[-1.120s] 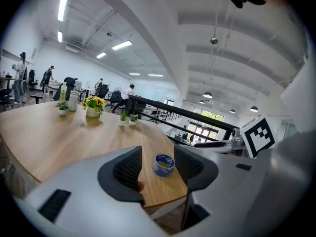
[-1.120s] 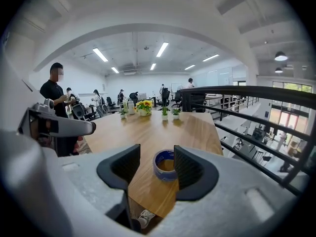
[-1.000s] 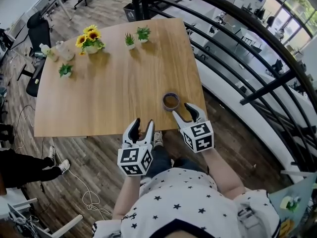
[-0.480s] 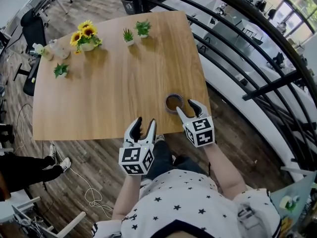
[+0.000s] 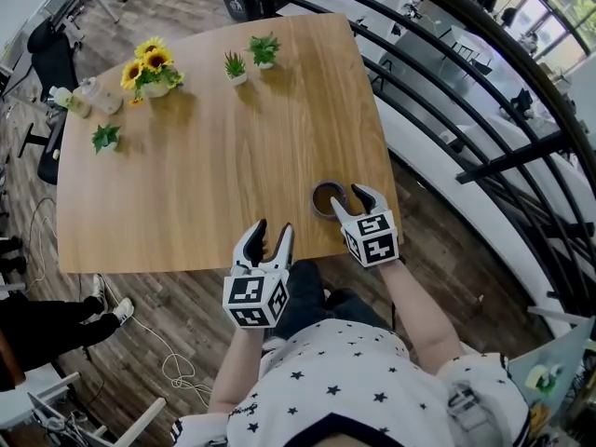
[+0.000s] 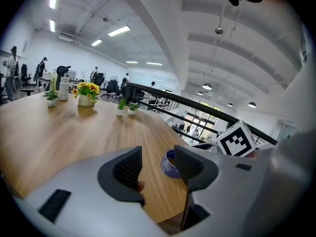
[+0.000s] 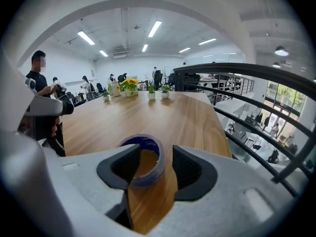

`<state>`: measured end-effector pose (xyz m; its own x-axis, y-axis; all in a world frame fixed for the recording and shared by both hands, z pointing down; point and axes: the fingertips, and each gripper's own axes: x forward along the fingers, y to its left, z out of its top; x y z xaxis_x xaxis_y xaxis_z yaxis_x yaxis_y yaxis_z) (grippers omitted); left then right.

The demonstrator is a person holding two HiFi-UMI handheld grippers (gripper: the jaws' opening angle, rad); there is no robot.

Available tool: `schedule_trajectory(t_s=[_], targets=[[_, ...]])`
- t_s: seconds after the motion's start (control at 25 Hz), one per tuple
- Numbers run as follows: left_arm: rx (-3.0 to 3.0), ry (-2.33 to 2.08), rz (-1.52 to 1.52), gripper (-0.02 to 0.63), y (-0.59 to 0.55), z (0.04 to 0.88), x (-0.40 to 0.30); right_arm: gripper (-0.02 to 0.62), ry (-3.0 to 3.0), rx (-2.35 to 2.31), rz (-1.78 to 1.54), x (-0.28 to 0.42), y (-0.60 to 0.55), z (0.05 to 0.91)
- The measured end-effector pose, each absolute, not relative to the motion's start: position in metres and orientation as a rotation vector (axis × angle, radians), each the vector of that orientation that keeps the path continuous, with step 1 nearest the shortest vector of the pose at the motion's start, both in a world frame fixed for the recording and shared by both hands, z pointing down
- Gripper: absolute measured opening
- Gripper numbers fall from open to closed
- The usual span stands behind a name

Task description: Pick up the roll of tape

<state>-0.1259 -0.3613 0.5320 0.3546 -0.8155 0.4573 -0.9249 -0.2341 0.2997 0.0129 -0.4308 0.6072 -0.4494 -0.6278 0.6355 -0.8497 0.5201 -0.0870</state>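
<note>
The roll of tape (image 5: 324, 196) lies flat on the wooden table (image 5: 214, 147) near its front right corner; it is blue-grey with a brown core. My right gripper (image 5: 352, 200) is open at the roll's near right side, one finger beside its rim. In the right gripper view the roll of tape (image 7: 144, 157) sits just ahead of the gap between the open fingers (image 7: 118, 169), its near rim reaching into the gap. My left gripper (image 5: 266, 238) hangs open at the table's front edge, holding nothing. In the left gripper view the roll of tape (image 6: 168, 164) shows between the fingers, farther off.
A sunflower pot (image 5: 149, 71), three small green plants (image 5: 234, 66) and a bottle (image 5: 73, 102) stand along the table's far side. A black railing (image 5: 484, 147) curves close along the table's right edge. People stand at the far left in the right gripper view.
My right gripper has moved forward and left, up to the tape roll, so that the roll's near rim now lies in the gap between its fingers. The left gripper has stayed in place.
</note>
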Motion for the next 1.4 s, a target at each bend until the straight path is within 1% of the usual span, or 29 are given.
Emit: schedule_trajectory(t_s=[0.2, 0.56, 0.84, 1.4], targets=[[2.094, -1.499, 0.294, 0.199, -0.368, 0.538, -0.127, 0.195, -2.177, 1.165, 0.57, 0.011, -0.439, 0.625], [2.09, -1.502, 0.293, 0.196, -0.381, 0.539, -0.128, 0.169, -2.133, 1.16, 0.57, 0.009, -0.454, 0.64], [2.09, -1.512, 0.287, 0.19, -0.385, 0.537, -0.127, 0.095, -2.129, 1.152, 0.575, 0.005, -0.455, 0.642], [2.103, -1.54, 0.253, 0.184, -0.373, 0.526, -0.126, 0.075, -2.14, 1.212, 0.545, 0.008, -0.454, 0.628]])
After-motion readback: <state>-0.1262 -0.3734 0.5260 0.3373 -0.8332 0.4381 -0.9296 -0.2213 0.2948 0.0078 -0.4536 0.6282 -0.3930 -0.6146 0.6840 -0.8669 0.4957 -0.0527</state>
